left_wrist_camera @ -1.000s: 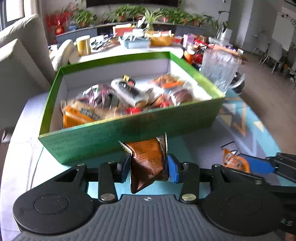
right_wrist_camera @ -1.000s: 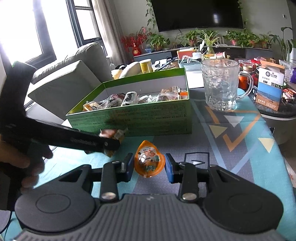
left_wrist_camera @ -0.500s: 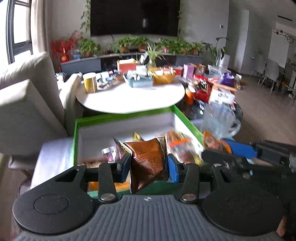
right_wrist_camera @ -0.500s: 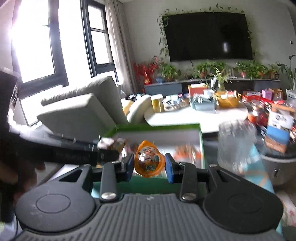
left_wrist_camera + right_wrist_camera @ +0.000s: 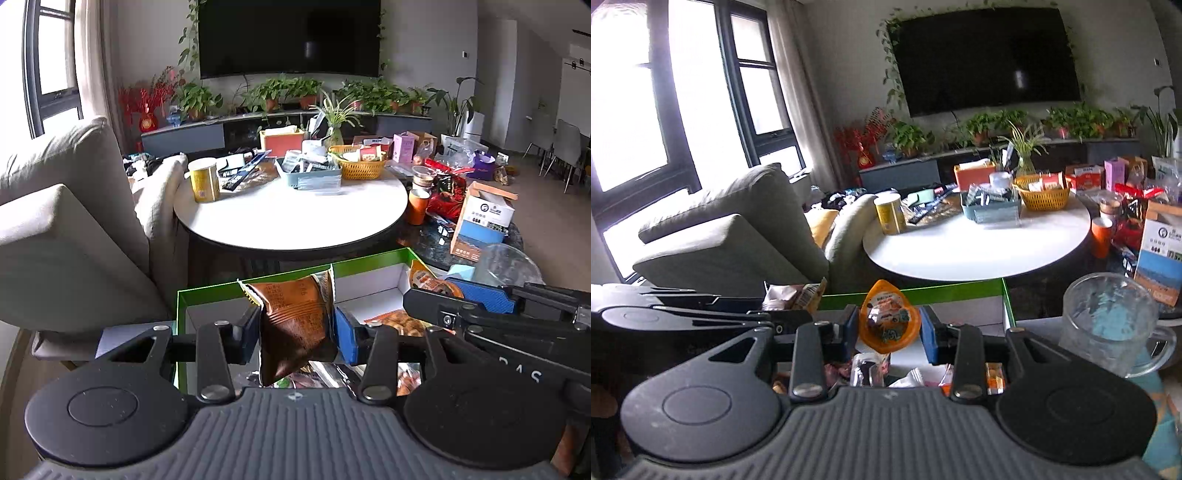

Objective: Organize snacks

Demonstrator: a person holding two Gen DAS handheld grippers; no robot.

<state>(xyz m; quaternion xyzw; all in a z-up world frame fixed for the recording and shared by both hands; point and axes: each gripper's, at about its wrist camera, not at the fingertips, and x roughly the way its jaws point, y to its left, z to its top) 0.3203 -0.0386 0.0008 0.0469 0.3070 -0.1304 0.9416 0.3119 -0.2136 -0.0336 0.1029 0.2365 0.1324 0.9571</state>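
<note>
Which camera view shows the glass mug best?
The right wrist view: the glass mug stands whole at the right, its handle and rim visible, beside the green box. The left wrist view shows only its blurred rim behind the right tongs.

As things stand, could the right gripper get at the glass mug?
Probably not yet: the right gripper is shut on an orange snack. The glass mug stands unobstructed beside the green box, so the path looks free once the snack is dropped.
</note>
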